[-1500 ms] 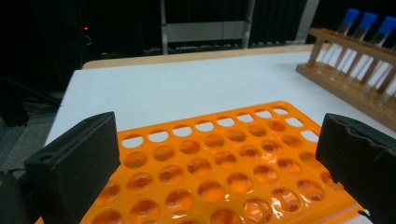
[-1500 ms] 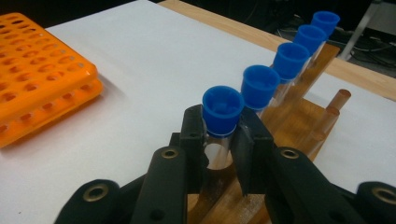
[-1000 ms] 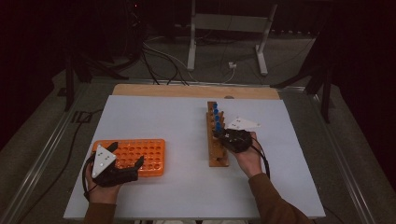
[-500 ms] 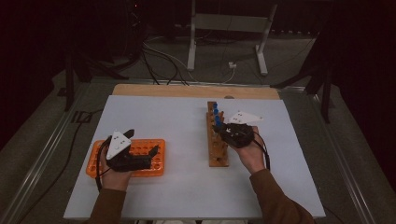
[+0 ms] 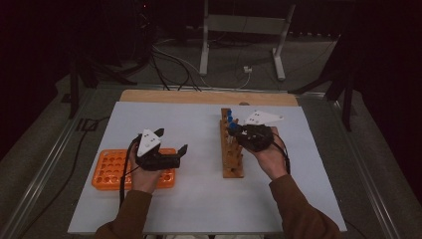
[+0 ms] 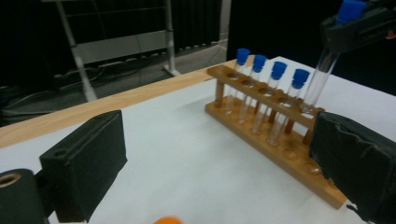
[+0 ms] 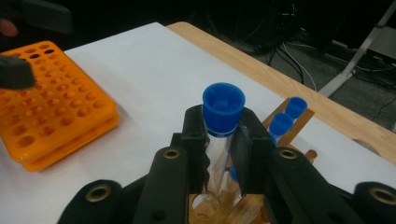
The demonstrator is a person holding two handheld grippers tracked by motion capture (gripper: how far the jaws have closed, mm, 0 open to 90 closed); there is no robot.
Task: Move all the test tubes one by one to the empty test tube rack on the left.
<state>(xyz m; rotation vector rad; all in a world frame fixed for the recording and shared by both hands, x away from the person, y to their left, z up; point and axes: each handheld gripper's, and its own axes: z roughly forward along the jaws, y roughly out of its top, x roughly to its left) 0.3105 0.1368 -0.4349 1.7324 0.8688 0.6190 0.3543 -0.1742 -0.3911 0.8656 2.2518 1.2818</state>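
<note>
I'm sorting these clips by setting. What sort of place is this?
Probably a lab-style recording bench in a dark room: a wooden rack of blue-capped test tubes and an orange tube tray sit on a white table, with cables and a metal stand on the floor behind.

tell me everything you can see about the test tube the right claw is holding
The test tube is clear, glass or plastic by its look, with a blue cap. It looks empty. The right claw is shut on it just under the cap, one black jaw on each side. It hangs roughly upright with its lower end at a hole in the top rail of the wooden rack, next to four other capped tubes standing in the rack.
</note>
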